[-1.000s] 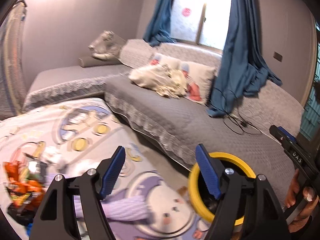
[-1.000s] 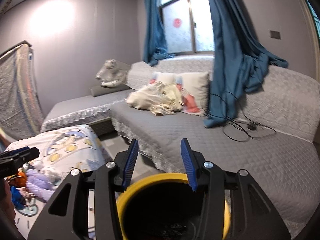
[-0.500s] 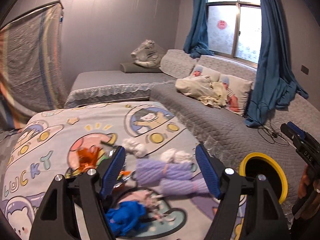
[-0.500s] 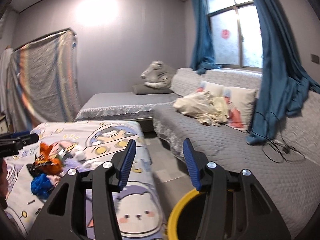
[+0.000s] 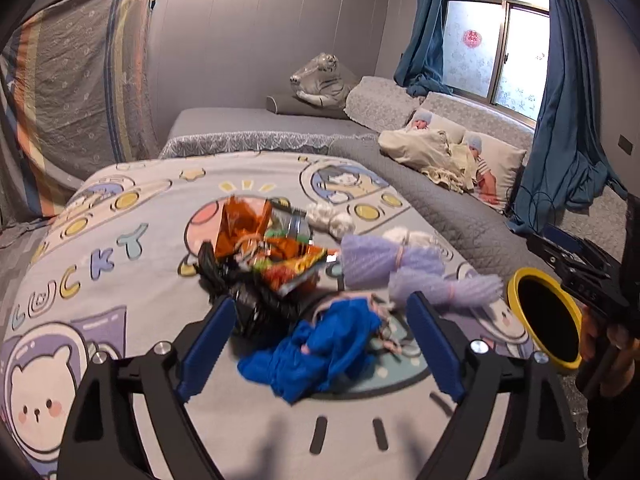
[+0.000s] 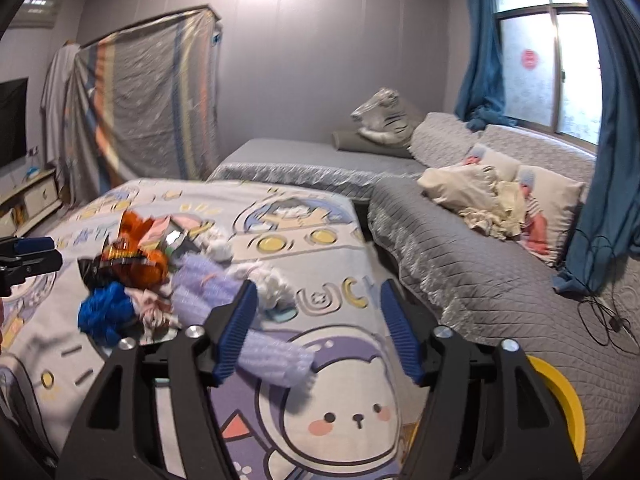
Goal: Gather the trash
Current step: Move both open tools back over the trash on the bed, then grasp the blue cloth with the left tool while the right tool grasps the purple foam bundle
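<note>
A pile of trash lies on the cartoon-print cloth (image 5: pixel 120 248): orange snack wrappers (image 5: pixel 256 240), a black bag (image 5: pixel 256 304), a crumpled blue piece (image 5: pixel 316 352), lilac foam netting (image 5: pixel 384 260) and white tissue balls (image 5: pixel 332 218). My left gripper (image 5: pixel 316 344) is open and empty, just above the blue piece. The yellow-rimmed bin (image 5: pixel 548 316) stands at the right. In the right wrist view the pile (image 6: pixel 132 276) lies left of my open, empty right gripper (image 6: pixel 316 332), with lilac netting (image 6: pixel 276 356) under it and the bin (image 6: pixel 564 396) at lower right.
A grey L-shaped sofa (image 5: pixel 440 208) runs behind and right of the table, with pillows, a cream blanket (image 5: pixel 432 156) and a plush tiger (image 5: pixel 320 80). Blue curtains (image 5: pixel 568 100) and cables hang at the right. A covered rack (image 6: pixel 144 100) stands at the left.
Both grippers have swung left from the bin and sofa to the cloth-covered table. The trash pile now sits in front of the left gripper. Both stay open.
</note>
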`<action>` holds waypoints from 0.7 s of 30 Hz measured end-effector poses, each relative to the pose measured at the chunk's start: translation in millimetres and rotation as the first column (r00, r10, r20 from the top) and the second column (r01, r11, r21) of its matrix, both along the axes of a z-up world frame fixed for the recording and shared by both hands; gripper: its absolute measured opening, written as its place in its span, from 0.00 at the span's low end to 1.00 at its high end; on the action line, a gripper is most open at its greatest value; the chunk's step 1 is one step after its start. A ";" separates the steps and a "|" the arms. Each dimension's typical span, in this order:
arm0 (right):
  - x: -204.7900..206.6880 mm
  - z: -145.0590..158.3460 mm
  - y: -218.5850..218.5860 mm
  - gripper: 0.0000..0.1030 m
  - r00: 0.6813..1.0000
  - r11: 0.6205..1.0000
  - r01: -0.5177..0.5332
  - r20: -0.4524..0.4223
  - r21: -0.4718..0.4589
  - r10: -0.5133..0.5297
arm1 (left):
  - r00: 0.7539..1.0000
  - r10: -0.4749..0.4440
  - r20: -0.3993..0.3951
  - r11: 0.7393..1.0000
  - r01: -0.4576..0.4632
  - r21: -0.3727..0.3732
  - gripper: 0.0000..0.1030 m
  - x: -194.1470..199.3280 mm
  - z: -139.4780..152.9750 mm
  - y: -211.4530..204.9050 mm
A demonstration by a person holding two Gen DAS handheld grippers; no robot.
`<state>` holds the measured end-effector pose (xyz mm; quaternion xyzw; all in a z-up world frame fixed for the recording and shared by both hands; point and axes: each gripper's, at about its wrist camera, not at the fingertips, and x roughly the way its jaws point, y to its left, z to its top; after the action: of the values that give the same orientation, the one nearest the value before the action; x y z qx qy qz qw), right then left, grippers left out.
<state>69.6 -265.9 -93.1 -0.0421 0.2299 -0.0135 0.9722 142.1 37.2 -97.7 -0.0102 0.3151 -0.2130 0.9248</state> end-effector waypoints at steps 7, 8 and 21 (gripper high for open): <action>2.1 -28.1 10.4 0.71 0.995 0.994 -0.086 -0.056 -0.074 0.082 | 0.998 -0.009 -0.059 1.000 0.010 0.016 0.86 -10.8 -30.8 6.5; 2.7 -31.7 12.6 0.71 0.994 0.992 -0.093 -0.065 -0.089 0.087 | 0.998 -0.008 -0.069 1.000 0.009 0.012 0.86 -11.1 -33.9 7.2; 22.3 -56.8 28.1 0.72 0.977 0.972 -0.181 -0.145 -0.151 0.159 | 0.989 -0.026 -0.148 0.999 0.030 0.026 0.86 4.3 -53.7 -1.3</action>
<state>91.8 -237.8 -149.9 -0.1417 0.2875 0.0539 0.9457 146.4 35.9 -151.4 -0.0083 0.3856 -0.2200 0.8960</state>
